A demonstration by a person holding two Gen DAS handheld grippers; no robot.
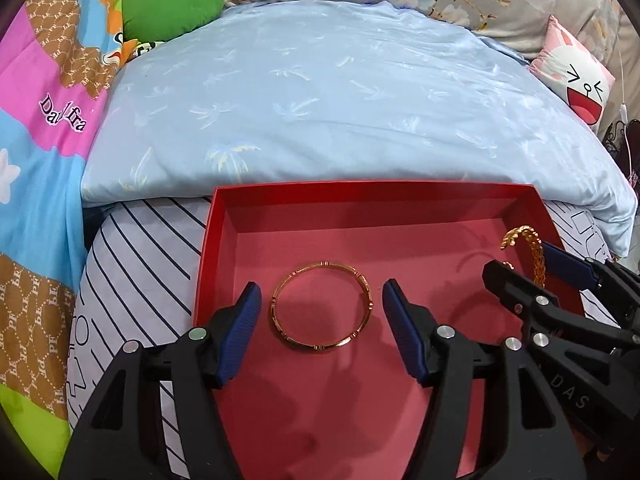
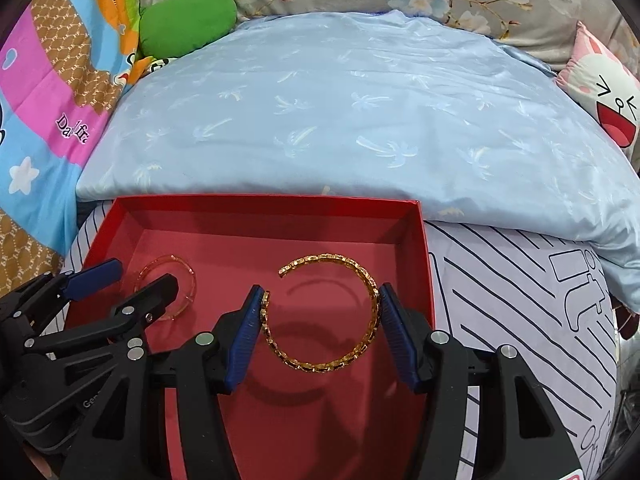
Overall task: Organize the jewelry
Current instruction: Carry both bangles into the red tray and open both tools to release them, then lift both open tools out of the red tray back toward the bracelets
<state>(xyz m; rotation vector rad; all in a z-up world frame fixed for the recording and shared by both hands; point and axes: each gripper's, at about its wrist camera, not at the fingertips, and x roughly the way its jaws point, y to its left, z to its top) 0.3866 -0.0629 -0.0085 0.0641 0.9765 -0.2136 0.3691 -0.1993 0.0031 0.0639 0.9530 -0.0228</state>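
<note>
An open red box (image 1: 360, 194) (image 2: 264, 200) sits on the bed. A thin gold bangle (image 1: 322, 306) lies flat between the blue pads of my left gripper (image 1: 321, 290), with a gap on each side, so that gripper is open. My right gripper (image 2: 321, 290) is shut on a gold chain cuff bracelet (image 2: 320, 362), its pads pressing both sides; the cuff's shadow falls on the box floor below it. In the left wrist view the right gripper (image 1: 518, 258) and the cuff (image 1: 534, 254) are at the box's right side. The right wrist view shows the left gripper (image 2: 145, 274) and bangle (image 2: 168, 290) at the left.
A light blue quilt (image 1: 320, 100) is bunched right behind the box. Striped white sheet (image 2: 520, 300) lies under and around it. A colourful blanket (image 1: 36, 160) and green plush (image 1: 172, 4) are at the left, a pink cartoon cushion (image 1: 576, 76) at the right.
</note>
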